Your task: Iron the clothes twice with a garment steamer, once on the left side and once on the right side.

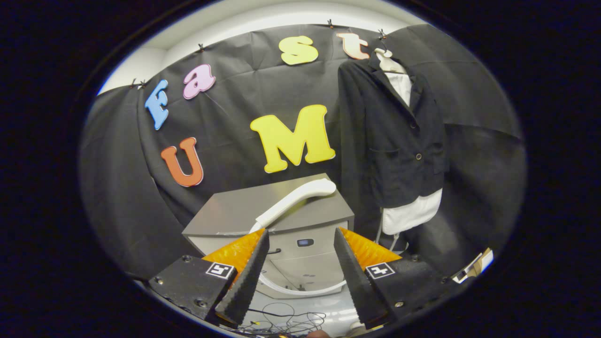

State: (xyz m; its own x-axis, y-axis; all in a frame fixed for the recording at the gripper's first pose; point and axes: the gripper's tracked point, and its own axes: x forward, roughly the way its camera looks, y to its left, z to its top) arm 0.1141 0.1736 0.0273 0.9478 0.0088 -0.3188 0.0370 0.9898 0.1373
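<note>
White garment steamer: lies flat on top of a grey cabinet, its long handle running from the cabinet's front edge up toward the back right corner, where the rounded head rests. It sits just ahead of my fingers and a little above the gap between them, not touching either one. A white hose loops down from it in front of the cabinet and curves between my fingers lower down.

Fingers: spread wide, holding nothing; the cabinet front shows through the gap.

Grey cabinet: stands against the black cloth wall; a small dark panel sits on its front face, between my fingers.

Dark jacket: hangs on a hanger from the top of the cloth wall, beyond my fingers and to the right of the cabinet, well apart from the steamer. It is buttoned, with a pocket on the chest side facing the cabinet. A white shirt hangs inside it, showing at the collar and below the jacket's hem.

Thin dark cables: lie tangled on the pale floor below the cabinet, between the bases of my fingers.

Small box-like item: lies on the floor to the right of my fingers; too blurred at the edge to tell what it is.
</note>
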